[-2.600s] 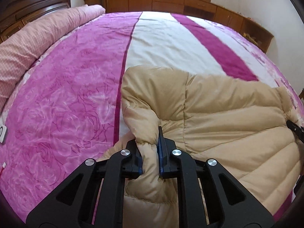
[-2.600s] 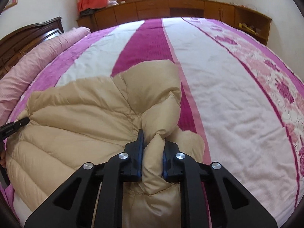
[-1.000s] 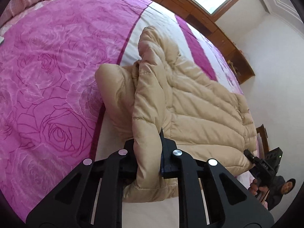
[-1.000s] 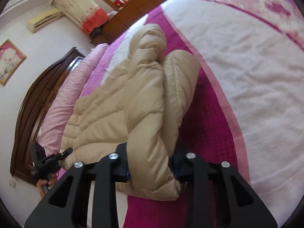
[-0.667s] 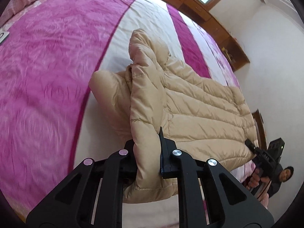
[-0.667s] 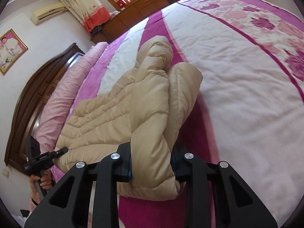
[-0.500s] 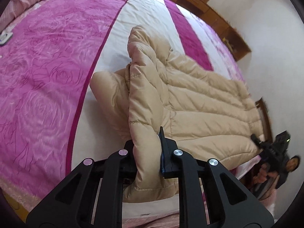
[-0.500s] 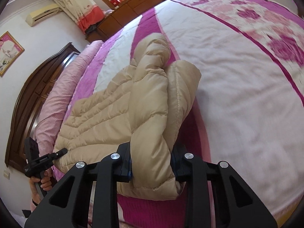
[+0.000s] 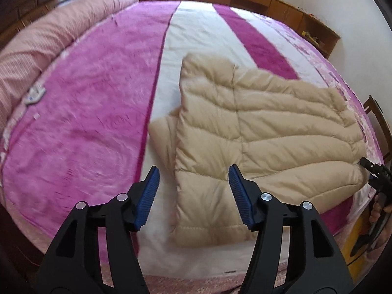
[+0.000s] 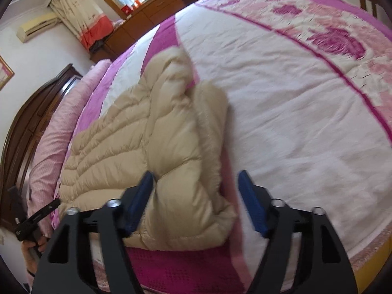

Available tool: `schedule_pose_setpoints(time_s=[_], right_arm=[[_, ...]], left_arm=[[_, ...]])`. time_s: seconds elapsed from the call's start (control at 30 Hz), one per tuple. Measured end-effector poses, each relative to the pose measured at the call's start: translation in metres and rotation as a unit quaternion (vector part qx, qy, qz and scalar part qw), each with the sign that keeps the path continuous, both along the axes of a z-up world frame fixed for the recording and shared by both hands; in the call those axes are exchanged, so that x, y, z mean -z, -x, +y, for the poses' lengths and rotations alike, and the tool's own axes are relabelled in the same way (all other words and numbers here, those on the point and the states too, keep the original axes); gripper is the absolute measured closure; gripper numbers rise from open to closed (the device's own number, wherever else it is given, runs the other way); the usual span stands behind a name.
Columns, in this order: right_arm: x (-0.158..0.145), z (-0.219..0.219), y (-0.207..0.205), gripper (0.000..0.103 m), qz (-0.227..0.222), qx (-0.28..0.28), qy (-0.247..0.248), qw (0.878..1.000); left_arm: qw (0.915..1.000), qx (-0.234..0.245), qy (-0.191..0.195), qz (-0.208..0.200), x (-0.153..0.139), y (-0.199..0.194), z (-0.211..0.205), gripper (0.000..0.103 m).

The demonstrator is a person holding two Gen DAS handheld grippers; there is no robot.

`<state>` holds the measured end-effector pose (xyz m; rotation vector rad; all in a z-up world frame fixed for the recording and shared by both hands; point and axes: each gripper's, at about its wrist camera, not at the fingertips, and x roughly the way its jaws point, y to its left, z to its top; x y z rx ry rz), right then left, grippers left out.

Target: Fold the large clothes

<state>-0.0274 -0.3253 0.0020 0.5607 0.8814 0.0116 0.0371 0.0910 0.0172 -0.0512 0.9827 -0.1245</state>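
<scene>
A beige puffer jacket (image 9: 269, 134) lies folded on the pink and white striped bed cover (image 9: 85, 122), its folded edge towards me. My left gripper (image 9: 193, 171) hovers above the jacket's near left corner. Its jaws are opening, and the blue pads stand clear of the fabric. In the right wrist view the jacket (image 10: 156, 132) bulges up between the fingers of my right gripper (image 10: 195, 175). Those jaws are opening too, with the right pad well off the cloth. Each gripper also shows at the other view's edge: the right gripper (image 9: 374, 171) and the left gripper (image 10: 36, 216).
A rolled pink quilt (image 9: 49, 36) lies along the bed's left side by a dark wooden headboard (image 10: 29, 127). A small white object (image 9: 34, 95) sits on the cover. Wooden cabinets (image 9: 281, 7) line the far wall under the window. The bed's near edge is just below the grippers.
Both grippers were shut on the jacket's folded edge and have let it go. The jacket has dropped flat on the bed, and both views have swung towards level.
</scene>
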Motion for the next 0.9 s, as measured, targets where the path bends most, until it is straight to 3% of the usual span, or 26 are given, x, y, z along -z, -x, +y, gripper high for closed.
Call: schedule_pose_setpoints(time_s=[0.1, 0.27, 0.57, 0.83, 0.9], right_arm=[[-0.002, -0.004, 0.002, 0.029, -0.002, 0.002, -0.001, 1.0], [0.009, -0.003, -0.004, 0.029, 0.012, -0.002, -0.008, 1.0], [0.024, 0.003, -0.01, 0.026, 0.033, -0.007, -0.023, 0.999], [0.043, -0.003, -0.01, 0.026, 0.036, -0.003, -0.11, 0.993], [0.042, -0.003, -0.008, 0.033, 0.028, -0.008, -0.121, 0.992]], left_arm=[[0.9998, 0.012, 0.008, -0.017, -0.022, 0.004, -0.007, 0.043], [0.9976, 0.06, 0.029, -0.014, -0.026, 0.003, -0.045, 0.042], [0.9901, 0.14, 0.012, 0.01, 0.002, 0.002, -0.125, 0.042], [0.9873, 0.153, -0.019, 0.039, 0.037, -0.005, -0.147, 0.042], [0.9863, 0.158, -0.025, 0.041, 0.041, -0.004, -0.148, 0.042]])
